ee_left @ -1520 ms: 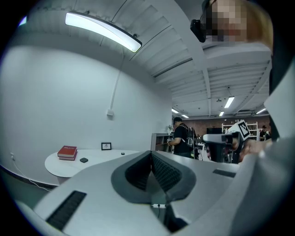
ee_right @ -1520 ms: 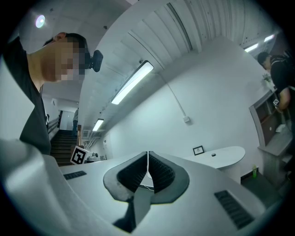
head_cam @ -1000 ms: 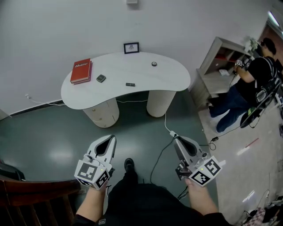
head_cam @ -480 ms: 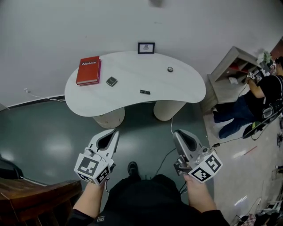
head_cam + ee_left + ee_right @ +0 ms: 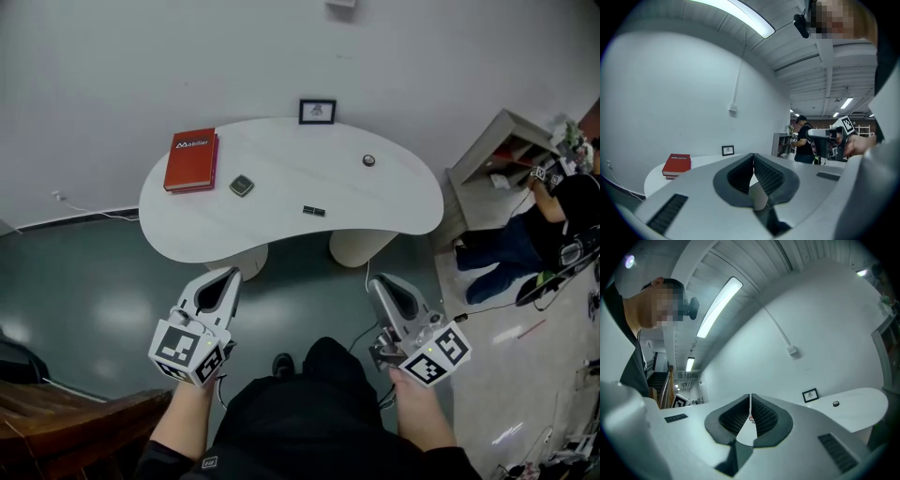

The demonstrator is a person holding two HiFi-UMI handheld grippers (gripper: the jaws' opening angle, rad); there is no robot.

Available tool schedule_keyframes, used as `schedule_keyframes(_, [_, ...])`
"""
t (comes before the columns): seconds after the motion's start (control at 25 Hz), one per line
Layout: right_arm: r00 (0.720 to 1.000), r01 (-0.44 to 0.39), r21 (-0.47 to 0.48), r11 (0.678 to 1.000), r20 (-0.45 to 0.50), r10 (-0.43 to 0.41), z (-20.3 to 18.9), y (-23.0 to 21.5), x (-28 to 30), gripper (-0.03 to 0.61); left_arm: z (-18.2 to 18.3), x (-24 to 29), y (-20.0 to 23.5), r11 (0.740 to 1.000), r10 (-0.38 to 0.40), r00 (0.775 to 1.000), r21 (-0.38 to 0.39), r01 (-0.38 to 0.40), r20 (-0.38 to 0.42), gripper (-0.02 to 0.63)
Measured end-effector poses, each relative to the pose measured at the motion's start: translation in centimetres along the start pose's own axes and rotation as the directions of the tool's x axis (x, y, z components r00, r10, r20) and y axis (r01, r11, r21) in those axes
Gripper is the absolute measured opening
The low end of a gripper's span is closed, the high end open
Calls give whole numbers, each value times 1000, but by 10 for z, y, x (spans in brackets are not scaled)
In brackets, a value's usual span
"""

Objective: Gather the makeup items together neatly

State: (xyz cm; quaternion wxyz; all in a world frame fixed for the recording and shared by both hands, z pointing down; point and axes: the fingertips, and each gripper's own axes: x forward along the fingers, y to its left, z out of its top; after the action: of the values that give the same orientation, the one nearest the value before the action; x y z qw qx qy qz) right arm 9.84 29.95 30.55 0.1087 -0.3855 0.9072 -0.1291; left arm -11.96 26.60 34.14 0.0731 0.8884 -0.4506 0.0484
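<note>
Three small makeup items lie apart on the white kidney-shaped table [image 5: 394, 202]: a square dark compact [image 5: 243, 185] near the left, a short black stick [image 5: 314, 211] near the front edge, and a small round dark pot [image 5: 369, 160] to the right. My left gripper [image 5: 231, 275] and right gripper [image 5: 382, 279] hang over the floor well short of the table, both shut with nothing between the jaws. The left gripper [image 5: 753, 156] points toward the table; the round pot [image 5: 836, 403] shows in the right gripper view beyond the right gripper [image 5: 750, 396].
A red book [image 5: 191, 147] lies at the table's left end and a small framed picture [image 5: 317, 111] stands at its back edge by the wall. A person [image 5: 553, 211] works at a grey shelf unit [image 5: 502, 155] on the right. A cable [image 5: 370, 272] runs across the dark floor.
The head view has shifted so the table sits slightly nearer and more central. Both grippers stay shut and low in the view; the person on the right has slid toward the frame edge.
</note>
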Motion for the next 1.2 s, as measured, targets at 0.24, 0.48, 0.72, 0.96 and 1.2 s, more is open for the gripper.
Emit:
schedule_keyframes(0.24, [999, -21, 35, 999, -33, 22, -12, -36, 32, 37, -6, 40, 19, 1000, 6, 1000, -15, -6, -24, 14])
schedule_keyframes(0.48, [997, -58, 63, 996, -39, 61, -3, -96, 81, 37, 1, 94, 50, 999, 45, 998, -13, -46, -39, 14])
schedule_keyframes(0.72, [990, -119, 93, 988, -67, 126, 11, -157, 131, 37, 13, 160, 80, 994, 105, 993, -19, -106, -61, 14])
schedule_keyframes(0.96, [978, -180, 115, 977, -90, 190, 30, -216, 170, 37, 22, 220, 101, 985, 173, 980, -1, -174, -97, 14])
schedule_keyframes(1.2, [967, -214, 142, 966, -112, 230, 30, -242, 197, 37, 14, 249, 119, 981, 196, 971, 29, -193, -139, 15])
